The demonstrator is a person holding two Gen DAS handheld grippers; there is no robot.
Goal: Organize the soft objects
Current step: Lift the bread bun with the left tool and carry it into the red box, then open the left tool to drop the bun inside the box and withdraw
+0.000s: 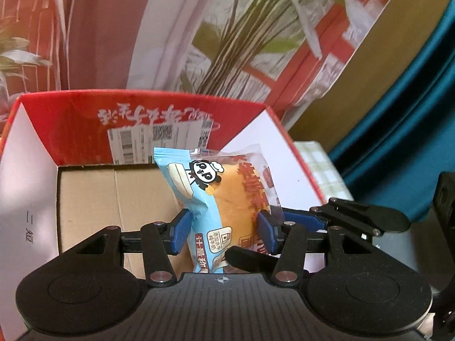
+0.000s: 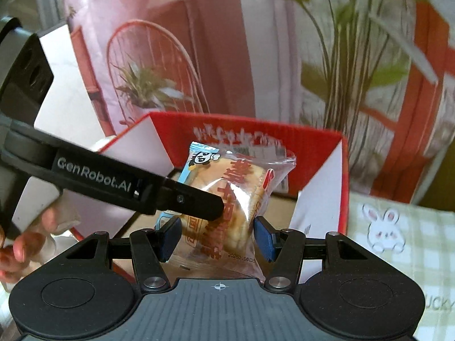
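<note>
Two wrapped bread buns are held above the open red cardboard box, one in each pair of tongs. The left tongs clamp a blue-and-clear packet with a panda cartoon upright between their blue pads, over the box's brown floor. The right tongs pinch a mostly clear bun packet the same way, in front of the box's red back wall. To the right of the box lies a checked cloth with a rabbit print. A hand shows left of the box.
</note>
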